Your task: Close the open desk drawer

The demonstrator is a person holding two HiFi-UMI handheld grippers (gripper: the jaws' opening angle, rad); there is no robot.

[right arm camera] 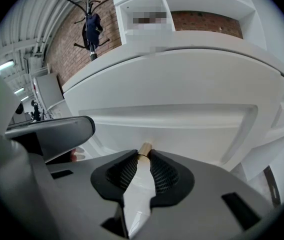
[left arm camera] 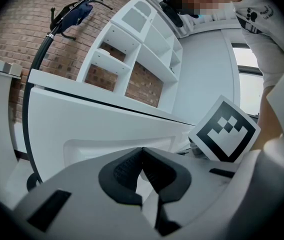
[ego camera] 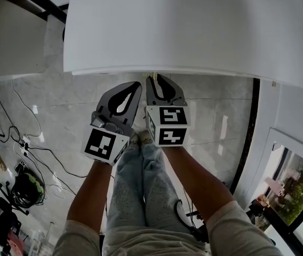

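A white desk (ego camera: 183, 31) before a brick wall (right arm camera: 67, 44) — right gripper (right arm camera: 143, 158) pinches its brass knob (right arm camera: 145, 147).

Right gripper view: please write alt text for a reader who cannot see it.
The right gripper has its jaws closed on a small brass knob on a white desk drawer front. Behind the desk, white shelves stand against a brick wall.
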